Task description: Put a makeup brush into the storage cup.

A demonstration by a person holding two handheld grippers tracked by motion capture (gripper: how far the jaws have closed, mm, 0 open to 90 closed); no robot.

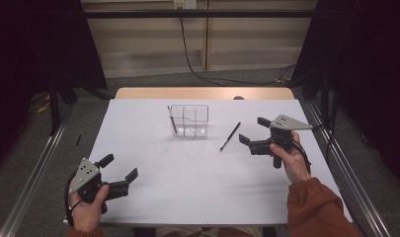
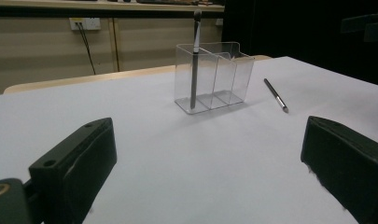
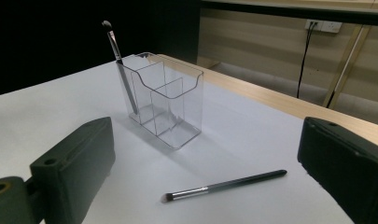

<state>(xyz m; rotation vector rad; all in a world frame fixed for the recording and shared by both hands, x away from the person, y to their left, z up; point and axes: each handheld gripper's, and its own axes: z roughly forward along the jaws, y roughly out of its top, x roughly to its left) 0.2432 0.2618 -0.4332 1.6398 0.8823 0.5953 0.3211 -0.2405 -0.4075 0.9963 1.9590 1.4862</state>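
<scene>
The left gripper (image 1: 119, 168) rests at the near left corner of the table (image 1: 153, 197), jaws spread wide and holding nothing. At centre stands a clear organiser (image 1: 189, 121) with one brush (image 1: 172, 120) upright in its left compartment. To its right a second brush (image 1: 230, 136) lies flat on the table, just ahead of the right gripper (image 1: 253, 131), whose jaws are likewise wide apart and empty. The step in hand appears to be the approach to the lying brush; the next move calls for lowering the right jaws astride its thin handle and closing them low, near the table. The high view gives the overall layout; the left gripper view shows the organiser's (image 2: 214, 77) stepped rim; the right gripper view shows the lying brush (image 3: 224, 185) between its jaws, bristle tip nearest the camera.
</scene>
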